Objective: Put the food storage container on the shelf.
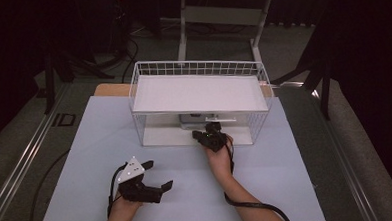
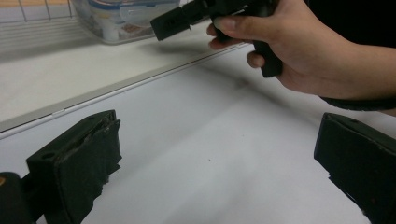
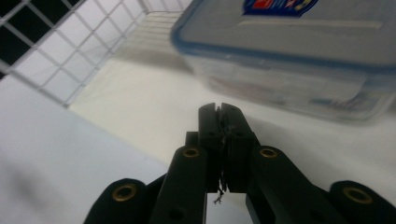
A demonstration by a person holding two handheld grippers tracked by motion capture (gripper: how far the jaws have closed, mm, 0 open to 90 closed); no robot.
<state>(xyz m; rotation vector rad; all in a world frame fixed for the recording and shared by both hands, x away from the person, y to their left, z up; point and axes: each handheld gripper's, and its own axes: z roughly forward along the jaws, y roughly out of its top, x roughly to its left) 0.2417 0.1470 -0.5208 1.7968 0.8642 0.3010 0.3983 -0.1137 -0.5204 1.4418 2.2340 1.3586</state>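
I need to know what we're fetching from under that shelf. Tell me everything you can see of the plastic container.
The plastic container is a clear, rounded-corner box with a flat translucent lid edged in blue and a blue, red and yellow label on top. The lid is on. It sits upright on the white floor of the wire basket, beneath the shelf. Its contents are too blurred to tell. The right gripper, jaws shut, points at its front wall, close by but apart from it.

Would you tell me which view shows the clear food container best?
The right gripper view: the container looms close, blue-rimmed lid plain. The left gripper view catches a corner; the high view shows it half hidden under the rack's shelf.
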